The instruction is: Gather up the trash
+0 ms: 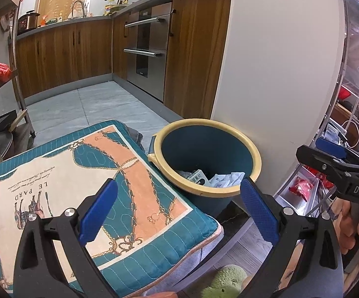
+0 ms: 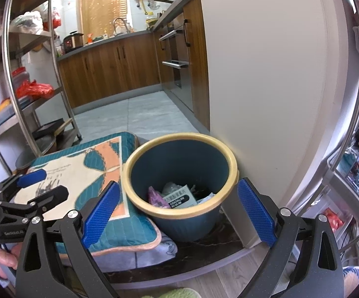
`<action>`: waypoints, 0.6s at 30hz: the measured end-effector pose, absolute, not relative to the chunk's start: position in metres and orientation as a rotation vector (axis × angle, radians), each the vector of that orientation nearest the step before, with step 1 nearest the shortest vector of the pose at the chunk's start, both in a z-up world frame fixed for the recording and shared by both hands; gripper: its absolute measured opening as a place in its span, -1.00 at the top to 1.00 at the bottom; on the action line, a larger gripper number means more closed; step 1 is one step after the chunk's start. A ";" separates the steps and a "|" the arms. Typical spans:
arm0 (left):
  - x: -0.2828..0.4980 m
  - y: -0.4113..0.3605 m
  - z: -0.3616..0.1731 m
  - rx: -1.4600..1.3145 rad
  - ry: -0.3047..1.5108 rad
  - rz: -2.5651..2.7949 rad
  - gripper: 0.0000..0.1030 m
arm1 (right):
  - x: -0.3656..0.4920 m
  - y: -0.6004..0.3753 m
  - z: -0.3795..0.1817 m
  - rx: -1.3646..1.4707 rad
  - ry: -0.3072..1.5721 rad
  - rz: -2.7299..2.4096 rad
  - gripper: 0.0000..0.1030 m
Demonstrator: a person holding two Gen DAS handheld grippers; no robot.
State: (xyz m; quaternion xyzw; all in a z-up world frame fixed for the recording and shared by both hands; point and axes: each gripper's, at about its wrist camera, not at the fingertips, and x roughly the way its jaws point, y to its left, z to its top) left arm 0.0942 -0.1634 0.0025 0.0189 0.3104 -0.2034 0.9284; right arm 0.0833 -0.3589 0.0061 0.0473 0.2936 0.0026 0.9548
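A teal trash bin with a cream rim [image 1: 252,150] [image 2: 186,139] stands on the floor against a white wall. Inside it lie a grey-green box [image 2: 183,196], a purple wrapper [image 2: 155,197] and white packets [image 1: 225,180]. My left gripper [image 1: 178,209] is open and empty, above the cushion's near right corner and the bin's near rim. My right gripper [image 2: 179,211] is open and empty, just in front of the bin. The right gripper shows at the right edge of the left wrist view [image 1: 333,159]; the left gripper shows at the left of the right wrist view [image 2: 38,186].
A teal and peach cushion [image 1: 62,191] [image 2: 77,173] lies left of the bin, touching it. A green plush toy [image 1: 225,283] lies near the bottom. A metal shelf rack [image 2: 35,79] stands left. Wire racks [image 1: 338,134] stand right. Wooden kitchen cabinets [image 1: 62,54] are beyond.
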 end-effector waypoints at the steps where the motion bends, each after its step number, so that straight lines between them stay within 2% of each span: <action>1: 0.094 -0.163 0.003 0.039 0.636 -0.417 -0.89 | 0.083 -0.359 0.006 0.098 0.597 0.006 -0.86; 18: 0.092 -0.165 0.002 0.041 0.640 -0.423 -0.89 | 0.083 -0.359 0.006 0.096 0.596 0.007 -0.86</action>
